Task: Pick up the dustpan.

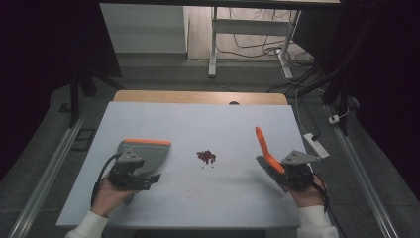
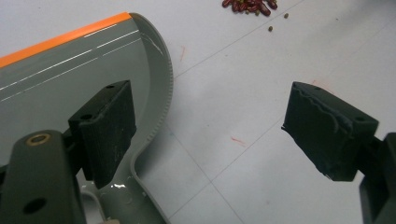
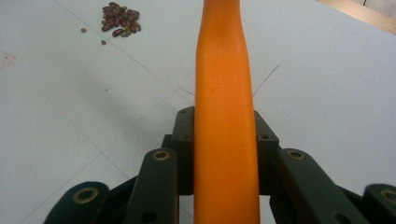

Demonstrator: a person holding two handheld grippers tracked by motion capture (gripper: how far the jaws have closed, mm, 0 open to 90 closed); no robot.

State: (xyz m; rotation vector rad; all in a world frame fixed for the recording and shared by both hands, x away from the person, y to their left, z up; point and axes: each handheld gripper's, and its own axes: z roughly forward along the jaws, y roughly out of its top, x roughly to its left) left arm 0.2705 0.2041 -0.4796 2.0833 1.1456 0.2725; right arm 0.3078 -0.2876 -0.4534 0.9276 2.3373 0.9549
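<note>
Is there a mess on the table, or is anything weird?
Yes. A small heap of dark red beans lies spilled on the bare white table, with a few strays beside it, between the grey dustpan and the orange-handled brush. Nothing looks broken.

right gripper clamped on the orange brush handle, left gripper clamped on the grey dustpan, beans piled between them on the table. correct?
Not quite: the left gripper is open. The left gripper view shows its jaws spread wide, one over the grey dustpan, the other over bare table. The right gripper clamps the orange brush handle, beans between.
</note>
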